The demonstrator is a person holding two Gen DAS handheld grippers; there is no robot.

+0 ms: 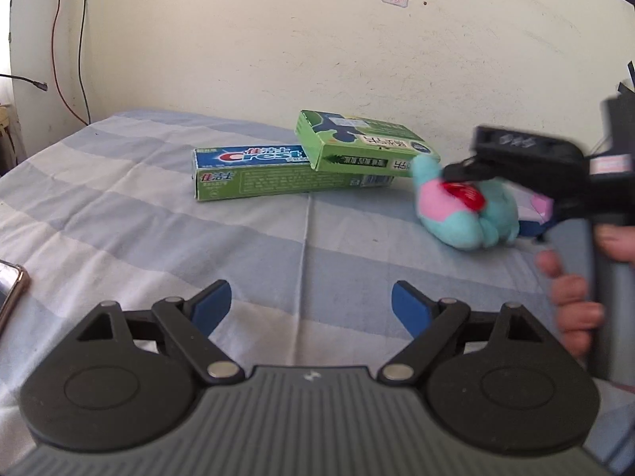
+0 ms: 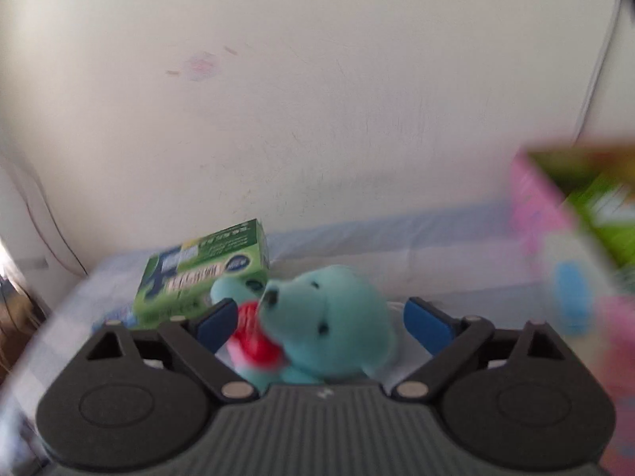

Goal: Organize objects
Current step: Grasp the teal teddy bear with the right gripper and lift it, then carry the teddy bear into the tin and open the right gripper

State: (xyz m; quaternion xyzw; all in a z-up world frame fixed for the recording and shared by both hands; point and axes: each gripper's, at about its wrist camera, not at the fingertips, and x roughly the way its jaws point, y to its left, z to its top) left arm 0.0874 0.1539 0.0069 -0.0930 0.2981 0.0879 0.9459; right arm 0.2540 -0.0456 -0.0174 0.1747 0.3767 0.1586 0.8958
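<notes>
Plush bear (image 2: 329,317), teal with a red heart on its chest, lies on the striped bed sheet (image 1: 198,246) between the spread pads of the right claw (image 2: 317,321). The left pad sits at the heart, the right pad stands clear of the head, so nothing is clamped; this claw is released around the toy. The left claw (image 1: 311,305) hovers nearest its own camera, also released and empty, over bare sheet.

Beyond the bear, touching its raised arm, is a green box (image 1: 365,142) that rests tilted on a long toothpaste box (image 1: 278,176). To the right, close to the right camera and badly blurred, stands a pink and green carton (image 2: 571,238). All three are closed; what is inside cannot be seen. A phone (image 1: 12,289) peeks in at the sheet's left edge, and a pale wall (image 1: 317,39) lies behind everything.

Risks, as I judge them: the toy is soft and round, so a pinch on the heart alone may slip or squeeze it out sideways. A push forward could nudge the green box off its perch. The blurred carton on the right looks close enough to be clipped.
</notes>
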